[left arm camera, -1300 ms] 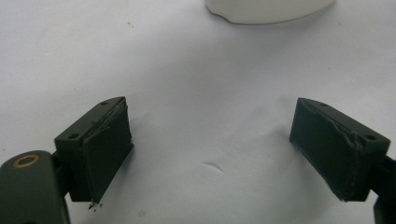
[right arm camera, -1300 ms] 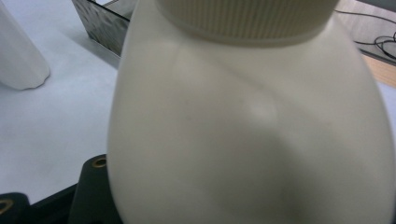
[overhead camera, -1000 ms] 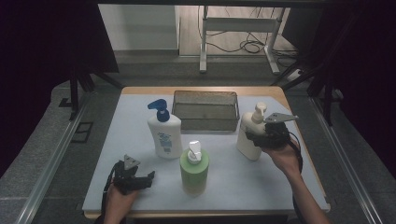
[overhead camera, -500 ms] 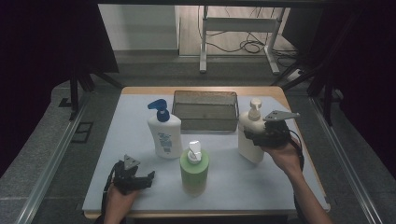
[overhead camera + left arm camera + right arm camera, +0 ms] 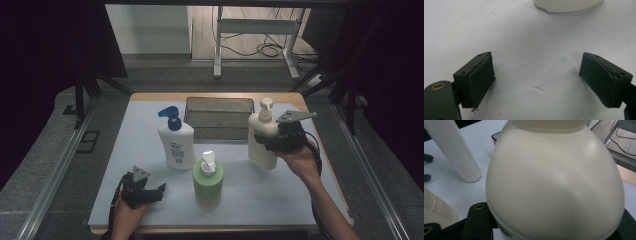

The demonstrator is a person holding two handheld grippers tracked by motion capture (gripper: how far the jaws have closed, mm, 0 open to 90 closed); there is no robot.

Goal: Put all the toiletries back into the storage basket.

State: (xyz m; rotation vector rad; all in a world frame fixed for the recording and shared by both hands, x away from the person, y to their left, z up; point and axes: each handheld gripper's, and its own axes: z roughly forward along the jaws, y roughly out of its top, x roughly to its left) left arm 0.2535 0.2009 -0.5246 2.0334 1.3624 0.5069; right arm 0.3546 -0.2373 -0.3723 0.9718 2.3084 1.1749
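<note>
Clamped on the body of a cream pump bottle [image 5: 263, 137], the right gripper [image 5: 274, 141] has lifted it since a second ago: the bottle now hangs higher, near the table's right edge and just in front of the right end of the wire basket [image 5: 219, 118], where it earlier stood lower beside the hand. In the right gripper view the bottle's rounded shoulder [image 5: 554, 182] sits between the black jaws, pressed by both. The left gripper [image 5: 145, 192] rests where it was, near the front left corner, its jaws wide apart over the bare white mat [image 5: 529, 50] with nothing between them.

A white bottle with a blue pump [image 5: 176, 142] and a green bottle with a white pump [image 5: 208, 182] have not shifted, standing mid-table in front of the basket, the green one nearer the front edge. The table [image 5: 295, 100] is wooden-edged under a pale mat [image 5: 145, 135]. Beyond its far edge lie grey flooring, a white metal stand [image 5: 250, 35] with loose cables [image 5: 260, 50], and dark curtains on both sides.
</note>
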